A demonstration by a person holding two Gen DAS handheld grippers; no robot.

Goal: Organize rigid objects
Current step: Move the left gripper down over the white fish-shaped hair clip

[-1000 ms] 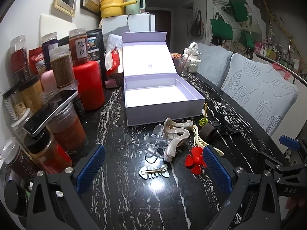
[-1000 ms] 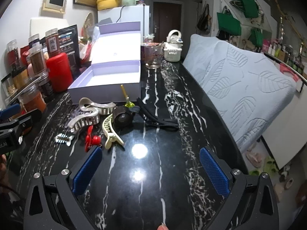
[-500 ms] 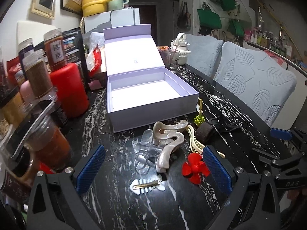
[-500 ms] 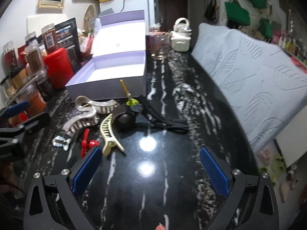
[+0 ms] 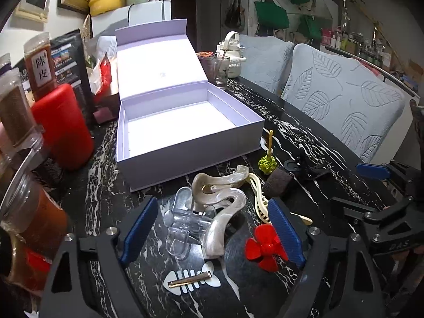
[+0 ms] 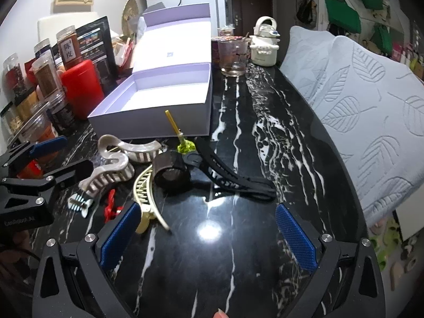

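The left gripper (image 5: 212, 228) is closing around the clear claw clip (image 5: 182, 228) and pearl clip (image 5: 222, 212), neither pressed yet; better to centre on one. The empty lavender box (image 5: 185, 143) is waiting just beyond. The right gripper (image 6: 209, 238), jaws wide and holding nothing, is alone in showing the black clip (image 6: 233, 175).

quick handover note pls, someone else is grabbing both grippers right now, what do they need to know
Left hand-held gripper: jaws closing around the clear claw clip, pads not yet on it.
Right hand-held gripper: open, empty, over bare table.
Lavender box: open, nothing inside.
All clips lie in front of it: pearl claw clips, red clip, fishbone clip, cream clip, black clip.
Done: nothing. Left: everything.
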